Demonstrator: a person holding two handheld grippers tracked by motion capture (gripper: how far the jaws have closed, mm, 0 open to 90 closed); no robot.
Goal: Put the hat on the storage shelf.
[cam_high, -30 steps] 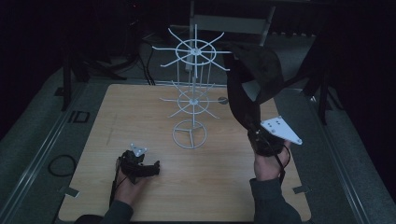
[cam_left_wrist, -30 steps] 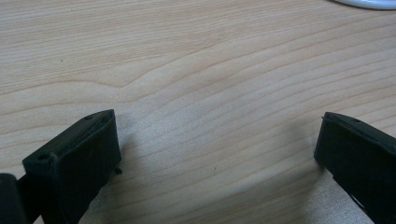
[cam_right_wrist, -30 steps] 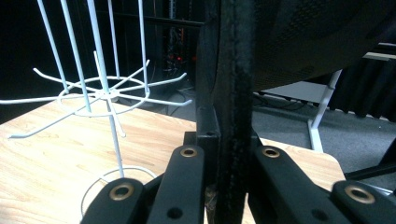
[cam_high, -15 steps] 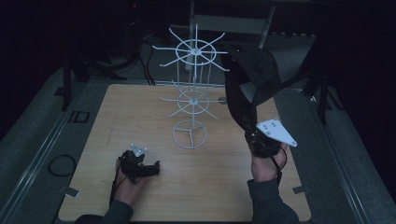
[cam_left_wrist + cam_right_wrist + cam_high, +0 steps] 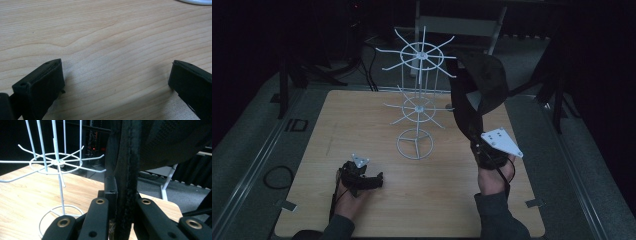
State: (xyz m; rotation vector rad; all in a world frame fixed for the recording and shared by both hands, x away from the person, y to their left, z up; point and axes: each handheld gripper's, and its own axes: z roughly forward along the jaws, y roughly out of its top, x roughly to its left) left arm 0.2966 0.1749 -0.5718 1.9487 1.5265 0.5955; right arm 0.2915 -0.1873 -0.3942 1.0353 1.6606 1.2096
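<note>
Two jaws of your right gripper (image 5: 120,220) pinch the strap of a black fabric cap (image 5: 482,82), held up beside the white wire display rack (image 5: 417,100) on the light wooden table (image 5: 362,115). No prong carries it yet, so hanging looks left to do. Your left gripper (image 5: 115,82) rests spread on the wood.

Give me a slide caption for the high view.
Right gripper lifts a black cap beside the white wire rack.

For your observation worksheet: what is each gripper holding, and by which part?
The right gripper is shut on a black fabric cap, gripping a stitched edge; which edge is unclear. The left gripper is open over the wooden table, holding nothing.
</note>
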